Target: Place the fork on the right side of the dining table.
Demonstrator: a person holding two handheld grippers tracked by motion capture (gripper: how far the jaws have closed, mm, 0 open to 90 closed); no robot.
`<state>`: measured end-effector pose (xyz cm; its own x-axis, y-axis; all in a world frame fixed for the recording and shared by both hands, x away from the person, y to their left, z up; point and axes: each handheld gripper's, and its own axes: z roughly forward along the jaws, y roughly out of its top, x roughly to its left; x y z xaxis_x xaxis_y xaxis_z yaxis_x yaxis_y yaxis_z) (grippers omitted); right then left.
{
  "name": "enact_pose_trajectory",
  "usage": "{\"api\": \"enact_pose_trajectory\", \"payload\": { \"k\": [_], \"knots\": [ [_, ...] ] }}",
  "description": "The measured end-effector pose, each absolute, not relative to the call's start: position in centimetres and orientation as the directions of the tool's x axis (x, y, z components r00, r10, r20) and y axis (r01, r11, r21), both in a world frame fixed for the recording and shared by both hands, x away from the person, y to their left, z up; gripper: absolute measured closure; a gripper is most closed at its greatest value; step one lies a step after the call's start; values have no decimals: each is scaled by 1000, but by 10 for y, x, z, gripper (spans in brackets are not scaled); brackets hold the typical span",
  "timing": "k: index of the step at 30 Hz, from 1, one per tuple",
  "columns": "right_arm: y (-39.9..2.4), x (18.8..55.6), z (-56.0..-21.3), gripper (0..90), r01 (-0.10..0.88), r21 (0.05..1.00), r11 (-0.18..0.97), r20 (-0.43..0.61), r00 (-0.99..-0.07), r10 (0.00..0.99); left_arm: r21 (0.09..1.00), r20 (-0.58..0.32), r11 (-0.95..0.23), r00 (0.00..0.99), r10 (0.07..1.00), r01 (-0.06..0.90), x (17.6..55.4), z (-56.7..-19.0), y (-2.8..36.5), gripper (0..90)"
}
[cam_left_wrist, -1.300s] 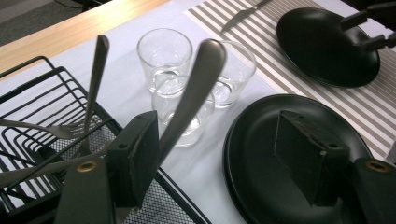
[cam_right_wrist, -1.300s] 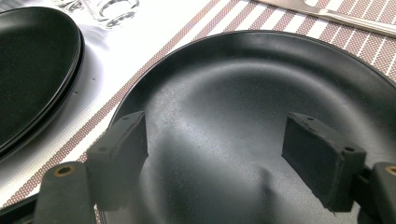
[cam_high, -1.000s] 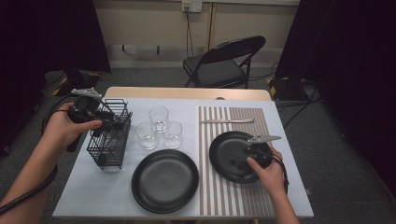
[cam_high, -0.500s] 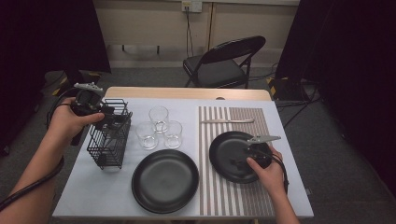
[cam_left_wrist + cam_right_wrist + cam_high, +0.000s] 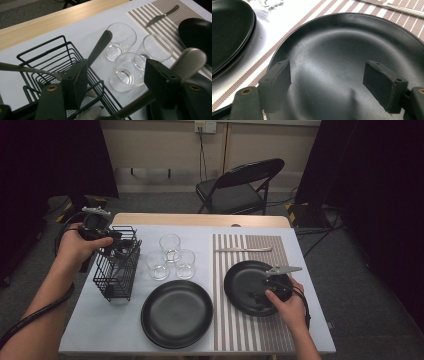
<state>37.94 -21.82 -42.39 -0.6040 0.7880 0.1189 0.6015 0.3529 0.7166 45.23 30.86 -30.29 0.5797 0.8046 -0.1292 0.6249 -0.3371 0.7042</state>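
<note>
The left gripper is up at about 10 o'clock on the table, over the black wire basket. In the left gripper view its jaws stand wide apart with nothing between them, and shiny cutlery handles stick up out of the basket just under them. Three clear glasses sit close together near the middle of the table, just beside the basket. A black plate lies on the white cloth at about 6 o'clock. The right gripper hangs low over a second black plate on the striped mat at about 4 o'clock. Its jaws are wide open too and hold nothing. A knife lies flat on the mat at about 1 o'clock.
</note>
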Motion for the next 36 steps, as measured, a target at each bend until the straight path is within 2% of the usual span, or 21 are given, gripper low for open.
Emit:
{"api": "enact_pose_trajectory", "payload": {
  "k": [17, 28, 36],
  "knots": [
    [-220, 379, -424, 216, 600, 719, 351, 119, -604, 788, 697, -119, -334, 562, 818, 634, 466, -313, 308, 403],
    [-221, 379, -426, 216, 604, 716, 351, 123, -603, 788, 693, -104, -310, 516, 850, 650, 476, -320, 307, 442],
    [-221, 379, -427, 216, 613, 711, 344, 132, -597, 791, 701, -104, -305, 515, 851, 645, 483, -331, 306, 512]
  ]
}}
